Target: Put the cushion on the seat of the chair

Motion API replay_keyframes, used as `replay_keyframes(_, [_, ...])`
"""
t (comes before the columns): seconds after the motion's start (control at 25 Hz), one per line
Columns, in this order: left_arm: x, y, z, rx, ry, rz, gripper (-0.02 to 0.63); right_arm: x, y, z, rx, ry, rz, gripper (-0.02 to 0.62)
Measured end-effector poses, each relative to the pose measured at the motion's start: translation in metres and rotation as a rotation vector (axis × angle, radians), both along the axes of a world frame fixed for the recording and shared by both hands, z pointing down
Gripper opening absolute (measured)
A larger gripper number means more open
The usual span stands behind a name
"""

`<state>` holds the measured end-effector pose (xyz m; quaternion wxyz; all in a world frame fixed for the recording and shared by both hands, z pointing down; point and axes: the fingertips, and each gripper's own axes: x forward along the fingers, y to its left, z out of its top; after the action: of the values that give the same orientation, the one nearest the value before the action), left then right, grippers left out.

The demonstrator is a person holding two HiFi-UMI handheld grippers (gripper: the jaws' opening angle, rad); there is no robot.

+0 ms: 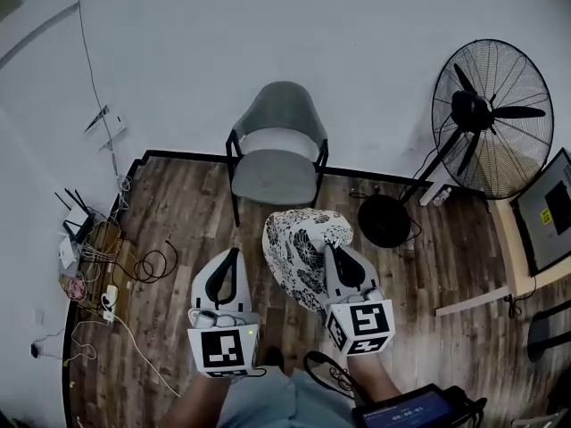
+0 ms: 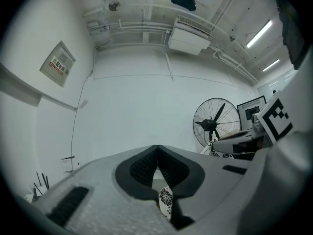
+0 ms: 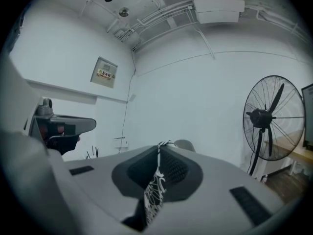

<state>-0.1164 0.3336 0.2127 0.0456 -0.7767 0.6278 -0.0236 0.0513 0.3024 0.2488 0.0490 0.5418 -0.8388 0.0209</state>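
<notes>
The grey chair (image 1: 277, 175) stands against the white wall ahead with a bare seat. The black-and-white flowered cushion (image 1: 299, 243) hangs over the wood floor just in front of it. My right gripper (image 1: 332, 250) is shut on the cushion's right edge, and the fabric (image 3: 154, 195) runs the whole length of its jaws (image 3: 160, 145). My left gripper (image 1: 235, 252) is level with it at the left, jaws together (image 2: 157, 147). A small bit of flowered cloth (image 2: 166, 199) sits pinched low between them. From above, its tip looks apart from the cushion's body. The chair's back (image 3: 184, 143) peeks over the right jaws.
A large black pedestal fan (image 1: 491, 119) stands at the right, its round base (image 1: 384, 221) on the floor beside the chair. Cables and a router (image 1: 94, 257) lie along the left wall. A monitor (image 1: 549, 208) and a wooden board (image 1: 473, 301) are at the far right.
</notes>
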Motion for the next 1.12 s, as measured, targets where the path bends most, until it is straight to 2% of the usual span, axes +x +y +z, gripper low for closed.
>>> replay_keyframes(0.2, [-0.017,-0.023,0.008,0.006,-0.004,0.006,0.009,-0.015,-0.020,-0.003,0.003,0.027,0.001,0.014])
replay_keyframes(0.6, [-0.014,-0.071,0.025,-0.060,0.018,0.017,0.009,-0.016,-0.068,0.017,-0.030,0.017,0.018,0.015])
replay_keyframes(0.68, [-0.017,-0.084,0.031,-0.063,-0.013,0.012,0.009,-0.015,-0.082,0.021,-0.035,0.008,0.021,0.015])
replay_keyframes(0.96, [-0.006,-0.151,0.046,-0.102,-0.065,0.016,0.009,-0.002,-0.148,0.037,-0.067,-0.010,0.022,0.015])
replay_keyframes(1.12, [0.005,-0.206,0.046,-0.112,-0.059,0.017,0.009,0.004,-0.200,0.045,-0.098,-0.012,0.005,0.015])
